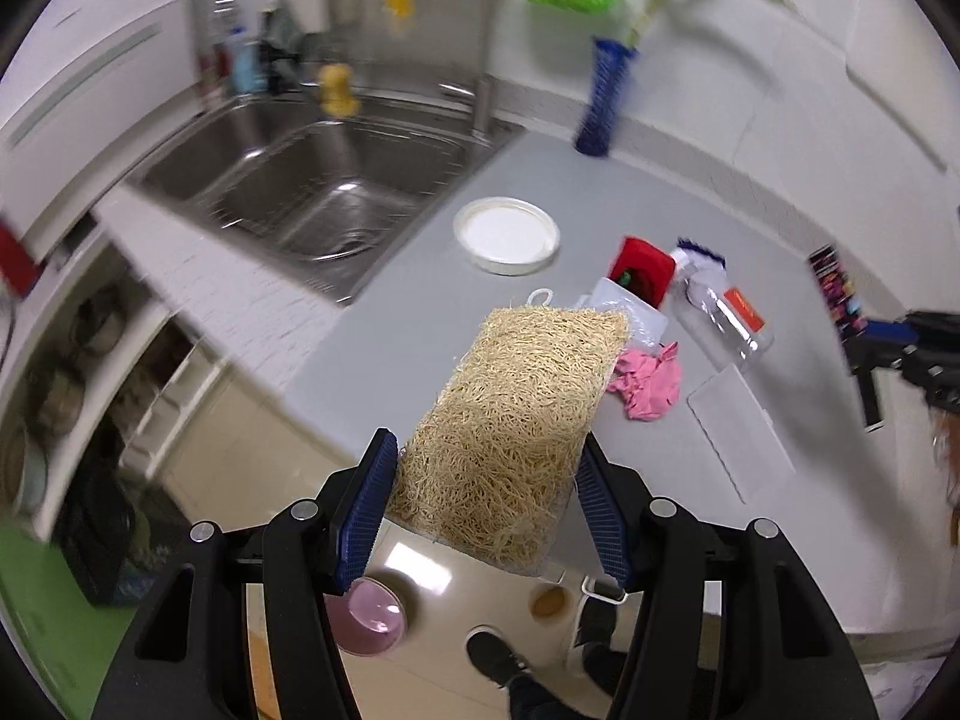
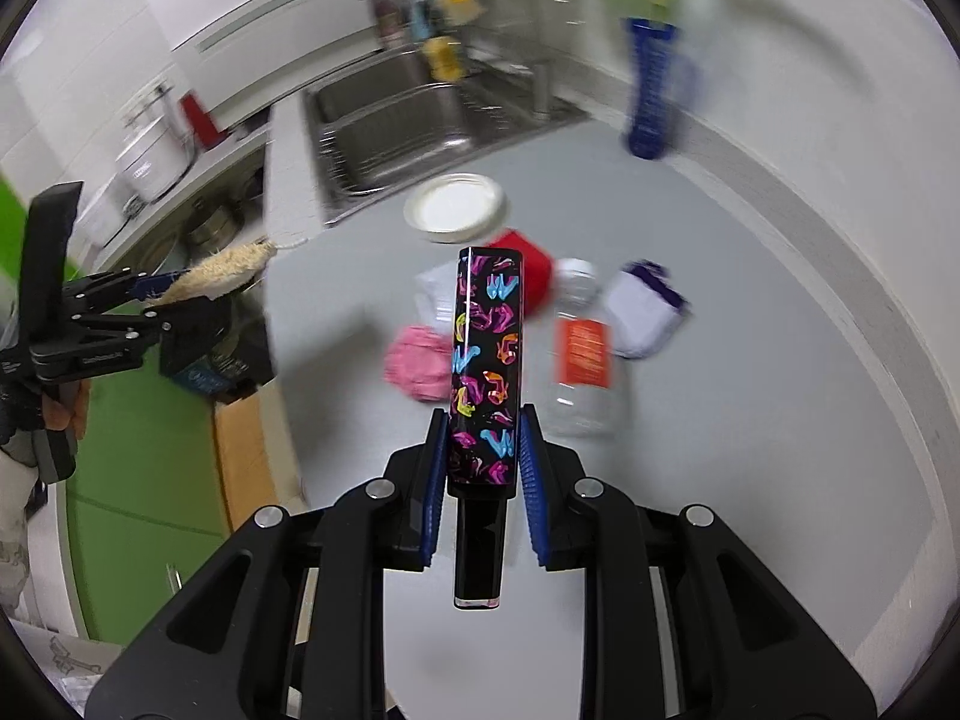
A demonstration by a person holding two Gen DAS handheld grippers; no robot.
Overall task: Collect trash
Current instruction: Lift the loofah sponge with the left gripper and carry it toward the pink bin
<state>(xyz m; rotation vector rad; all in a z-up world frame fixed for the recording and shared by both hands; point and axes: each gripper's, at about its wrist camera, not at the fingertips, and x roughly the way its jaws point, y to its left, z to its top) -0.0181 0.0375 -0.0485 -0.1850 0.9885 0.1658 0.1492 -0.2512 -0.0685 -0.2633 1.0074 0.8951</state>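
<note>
My left gripper (image 1: pixel 486 516) is shut on a tan loofah scrub pad (image 1: pixel 510 420) and holds it up past the counter's front edge, over the floor. It also shows at the left of the right wrist view (image 2: pixel 150 300) with the pad (image 2: pixel 222 270). My right gripper (image 2: pixel 483 450) is shut on a slim black box with colourful shoe prints (image 2: pixel 487 360), held above the grey counter (image 2: pixel 720 480). On the counter lie a pink crumpled wad (image 1: pixel 648 381), a clear plastic bottle with an orange label (image 1: pixel 723 312), a red item (image 1: pixel 642 270) and a white-and-purple wrapper (image 1: pixel 699 258).
A steel sink (image 1: pixel 336 192) with a tap lies at the back left. A white round lid (image 1: pixel 507 234) sits near it. A blue vase with a plant (image 1: pixel 603 102) stands at the back wall. A white flat board (image 1: pixel 741 432) lies on the counter. A pink bowl (image 1: pixel 375 618) is on the floor below.
</note>
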